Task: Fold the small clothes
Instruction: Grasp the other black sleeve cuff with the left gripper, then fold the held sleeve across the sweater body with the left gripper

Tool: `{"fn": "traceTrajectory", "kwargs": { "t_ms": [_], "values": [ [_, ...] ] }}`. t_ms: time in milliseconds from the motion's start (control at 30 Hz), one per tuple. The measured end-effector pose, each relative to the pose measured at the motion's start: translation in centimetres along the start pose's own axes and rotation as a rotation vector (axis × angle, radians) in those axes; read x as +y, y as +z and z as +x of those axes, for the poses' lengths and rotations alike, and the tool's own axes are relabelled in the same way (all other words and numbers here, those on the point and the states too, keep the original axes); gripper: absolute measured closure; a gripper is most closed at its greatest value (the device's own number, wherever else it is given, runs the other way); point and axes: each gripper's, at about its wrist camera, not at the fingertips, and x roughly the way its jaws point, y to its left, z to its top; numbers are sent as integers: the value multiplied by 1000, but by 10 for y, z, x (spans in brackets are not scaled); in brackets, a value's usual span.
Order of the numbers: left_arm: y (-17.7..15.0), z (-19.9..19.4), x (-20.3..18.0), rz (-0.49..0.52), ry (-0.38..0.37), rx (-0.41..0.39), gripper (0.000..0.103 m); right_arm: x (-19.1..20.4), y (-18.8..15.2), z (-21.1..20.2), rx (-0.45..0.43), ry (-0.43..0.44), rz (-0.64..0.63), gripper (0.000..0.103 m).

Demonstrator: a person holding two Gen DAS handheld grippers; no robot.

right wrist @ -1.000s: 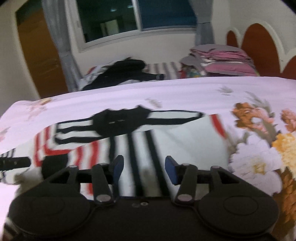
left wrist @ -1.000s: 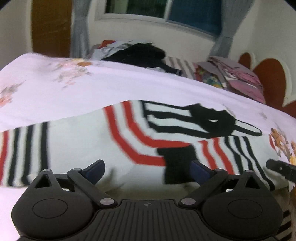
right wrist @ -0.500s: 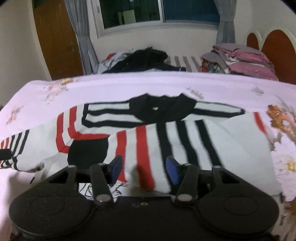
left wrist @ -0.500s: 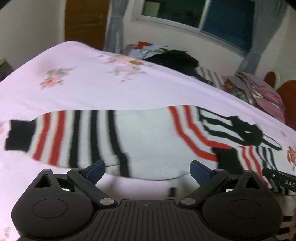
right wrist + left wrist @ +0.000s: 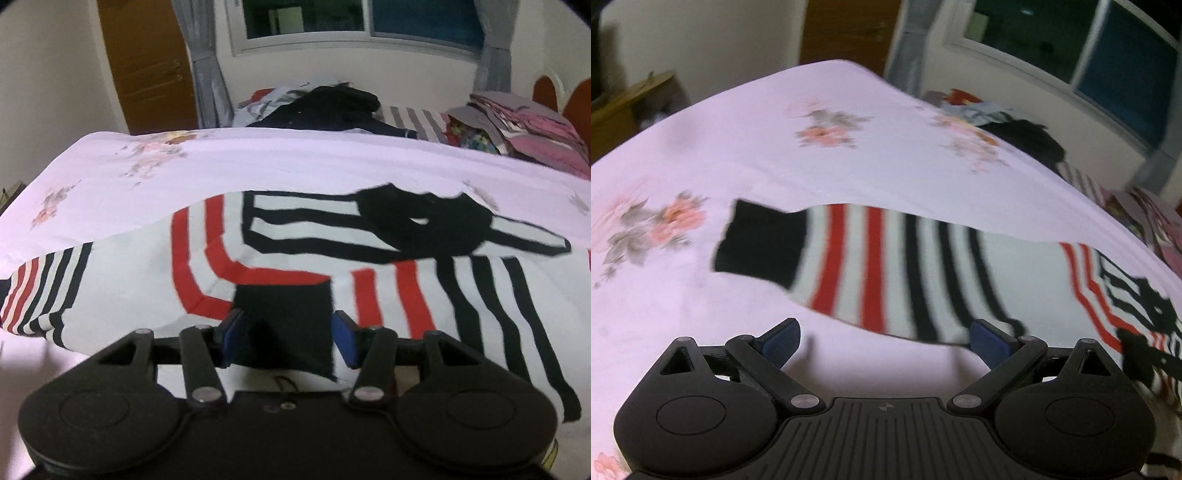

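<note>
A white sweater (image 5: 140, 266) with red and black stripes lies flat on the pink floral bedsheet (image 5: 295, 166), its black collar (image 5: 417, 221) toward the far side. One sleeve is folded across the body. Its black cuff (image 5: 284, 317) lies between the fingers of my right gripper (image 5: 288, 339), which stands partly open with the pads beside the cuff's edges. The other sleeve (image 5: 905, 269) stretches out to the left and ends in a black cuff (image 5: 757, 243). My left gripper (image 5: 884, 341) is wide open just before that sleeve's near edge, holding nothing.
A heap of dark and mixed clothes (image 5: 332, 103) lies at the far side of the bed. A stack of folded pink and grey clothes (image 5: 517, 125) sits at the far right by the headboard (image 5: 546, 88). A wooden cabinet (image 5: 628, 103) stands off the bed's left edge.
My left gripper has swept left along the outstretched sleeve toward its cuff. My right gripper has moved left over the sweater to the folded sleeve's black cuff. Neither gripper's width changed.
</note>
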Motion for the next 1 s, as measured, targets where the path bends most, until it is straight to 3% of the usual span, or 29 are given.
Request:
{"fn": "traceTrajectory", "kwargs": {
  "t_ms": [233, 400, 667, 767, 833, 867, 900, 1000],
  "values": [
    [12, 22, 44, -129, -3, 8, 6, 6, 0, 12, 25, -34, -5, 51],
    [13, 42, 61, -233, -82, 36, 6, 5, -6, 21, 57, -43, 13, 50],
    [15, 57, 73, -352, -174, -24, 7, 9, -9, 26, 60, -48, 9, 44],
    [19, 61, 75, -357, -168, -49, 36, 11, -10, 28, 59, -43, 8, 39],
    [23, 69, 78, -382, -153, -46, 68, 13, -10, 30, 59, -45, 3, 37],
    [25, 72, 80, -393, -144, -43, 75, 14, -10, 31, 58, -48, -3, 36],
    [25, 74, 81, -407, -142, -38, 90, 15, -10, 32, 57, -50, -8, 36],
    [29, 76, 78, -406, -139, -47, 97, 15, -10, 32, 55, -49, -11, 36]
  ]
}}
